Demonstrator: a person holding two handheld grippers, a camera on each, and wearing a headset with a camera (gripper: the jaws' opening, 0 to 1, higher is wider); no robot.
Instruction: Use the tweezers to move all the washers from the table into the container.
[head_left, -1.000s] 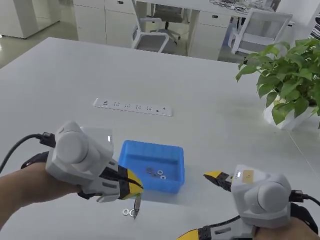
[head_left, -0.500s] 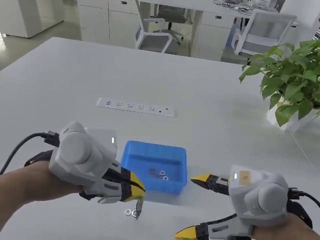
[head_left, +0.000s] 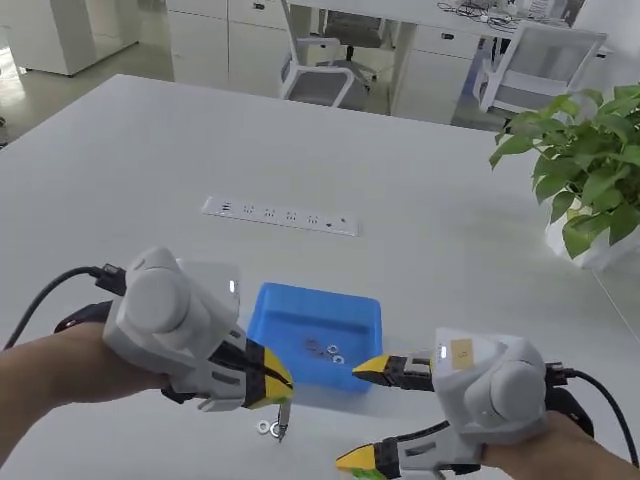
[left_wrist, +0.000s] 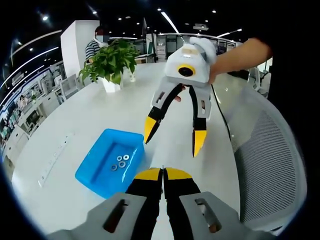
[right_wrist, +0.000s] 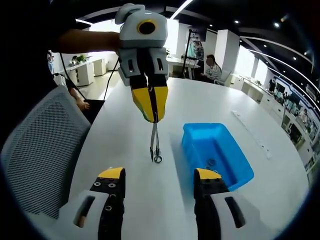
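One table (head_left: 450, 260): white and broad, bearing everything below.
Plant (head_left: 590, 170): green and leafy in a white pot, at the table's far right edge, well apart from the work.
Strip (head_left: 280, 215): a white power strip lying flat, beyond the container.
Container (head_left: 320, 294): a blue open tray, between the two grippers and a little beyond them in the head view.
Left gripper (head_left: 280, 383): held in the person's left hand, just beside the container's near left corner. Its yellow-tipped jaws were pressed together on the top of the tweezers, which hung down from them.
Right gripper (head_left: 352, 416): near the container's near right corner, above the table. Its jaws stood spread with nothing between them, pointed toward the left gripper.
Tweezers (right_wrist: 154, 140): thin and metal, nearly upright, tips down at the table on the container's near side.
Washers (head_left: 267, 428): two small rings lay side by side on the table at the tweezers' tips; whether the tips pinched one could not be told. A few more lay on the container's floor, toward its near side.
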